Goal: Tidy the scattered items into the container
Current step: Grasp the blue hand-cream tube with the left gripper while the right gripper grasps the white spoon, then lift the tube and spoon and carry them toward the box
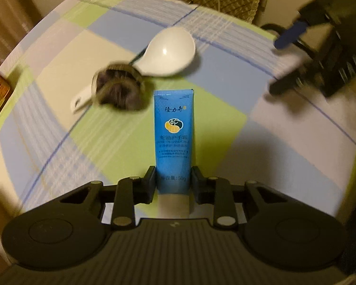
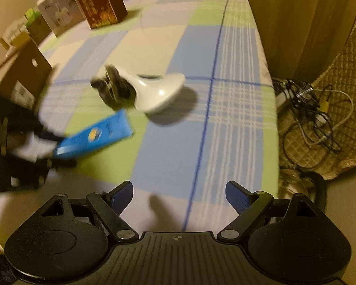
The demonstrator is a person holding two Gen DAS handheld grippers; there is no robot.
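A blue hand-cream tube [image 1: 173,128] stands upright between the pads of my left gripper [image 1: 174,180], which is shut on its lower end. In the right wrist view the tube [image 2: 95,135] hangs tilted above the checked cloth, held from the left by the blurred left gripper [image 2: 47,149]. Beyond it lie a white ladle-like spoon [image 1: 168,52] and a dark furry hair tie [image 1: 118,90] resting on the spoon's handle. My right gripper [image 2: 179,194] stands open over the cloth with nothing between its blue pads; it also shows blurred at the upper right [image 1: 296,47].
A checked green, blue and white cloth [image 2: 225,118] covers the table. A brown cardboard box flap [image 2: 23,71] rises at the left, with several printed boxes [image 2: 99,2] behind it. Cables [image 2: 315,109] lie on a quilted surface past the table's right edge.
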